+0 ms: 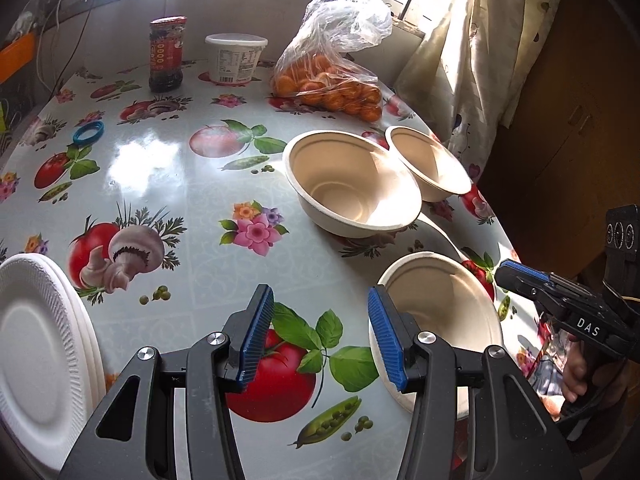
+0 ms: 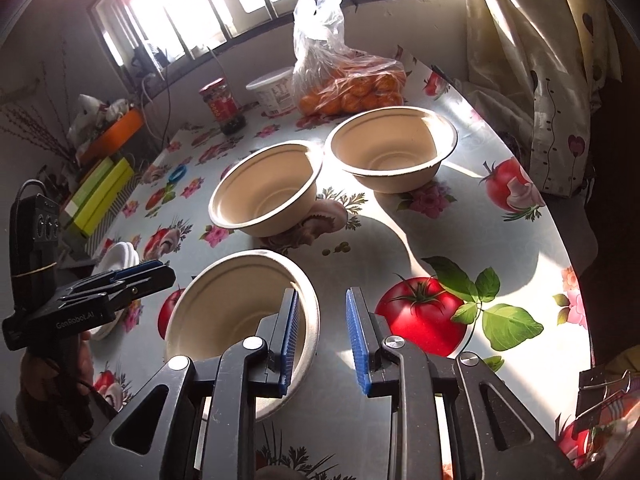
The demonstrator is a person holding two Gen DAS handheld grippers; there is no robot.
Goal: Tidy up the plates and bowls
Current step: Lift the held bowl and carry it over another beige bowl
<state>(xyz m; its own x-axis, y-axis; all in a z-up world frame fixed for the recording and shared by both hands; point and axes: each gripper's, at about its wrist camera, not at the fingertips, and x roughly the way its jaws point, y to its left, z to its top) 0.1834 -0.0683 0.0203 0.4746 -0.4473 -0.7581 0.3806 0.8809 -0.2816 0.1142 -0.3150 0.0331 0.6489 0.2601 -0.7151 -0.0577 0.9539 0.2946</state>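
Three beige paper bowls stand upright on the table: a near one [image 1: 444, 312] [image 2: 236, 312], a middle one [image 1: 352, 184] [image 2: 266, 192] and a far one [image 1: 430, 164] [image 2: 392, 148]. A stack of white foam plates [image 1: 40, 344] [image 2: 120, 256] lies at the table's left edge. My left gripper [image 1: 320, 336] is open and empty, just left of the near bowl. My right gripper [image 2: 322, 336] is open and empty; its left finger reaches over the near bowl's right rim. It also shows from the side in the left wrist view [image 1: 516, 276].
At the back stand a dark sauce jar [image 1: 167, 54], a white tub [image 1: 235, 58] and a plastic bag of oranges [image 1: 332, 80]. A blue ring [image 1: 88, 133] lies at the left. A curtain [image 1: 480, 40] hangs by the table's right edge [image 2: 560, 240]. Boxes [image 2: 100, 196] lie at the left.
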